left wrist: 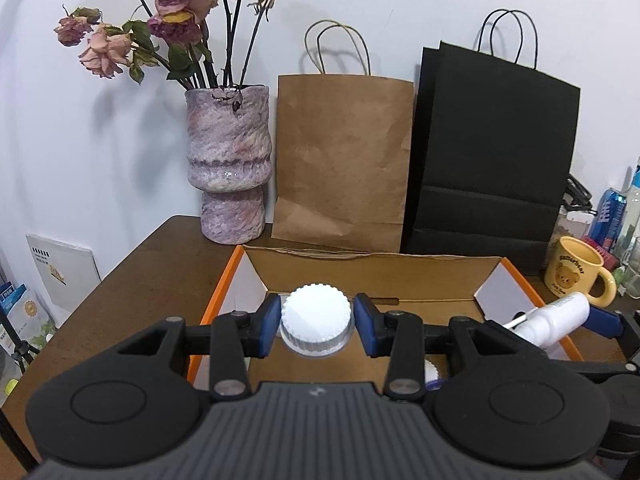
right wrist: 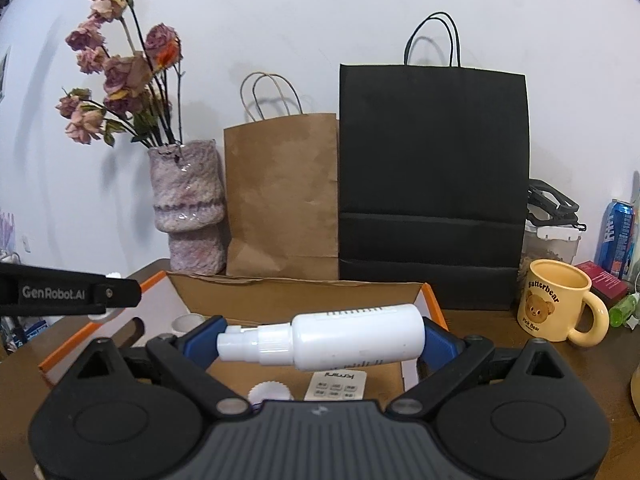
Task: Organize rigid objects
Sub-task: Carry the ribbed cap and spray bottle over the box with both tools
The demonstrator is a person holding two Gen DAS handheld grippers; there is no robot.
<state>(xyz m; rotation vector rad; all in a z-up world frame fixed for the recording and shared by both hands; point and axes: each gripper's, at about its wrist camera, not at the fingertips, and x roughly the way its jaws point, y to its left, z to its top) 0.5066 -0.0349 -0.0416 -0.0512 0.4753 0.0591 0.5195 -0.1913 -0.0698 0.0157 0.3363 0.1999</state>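
In the left wrist view my left gripper (left wrist: pixel 316 322) is shut on a small jar with a white ridged lid (left wrist: pixel 316 316), its blue pads (left wrist: pixel 270 326) at either side. It hangs over an open cardboard box with orange edges (left wrist: pixel 224 280). My right gripper (right wrist: pixel 322 338) is shut on a white spray bottle (right wrist: pixel 352 336), held sideways with its nozzle to the left, above the same box (right wrist: pixel 434 308). That bottle (left wrist: pixel 556 320) also shows at the right of the left wrist view. A white remote (right wrist: pixel 336 386) and a white ridged cap (right wrist: pixel 270 392) lie in the box.
Behind the box stand a purple vase of dried roses (left wrist: pixel 230 168), a brown paper bag (left wrist: pixel 344 160) and a black paper bag (left wrist: pixel 492 152) against the wall. A yellow bear mug (right wrist: pixel 556 304) and a blue can (right wrist: pixel 618 236) sit to the right on the brown table (left wrist: pixel 152 272).
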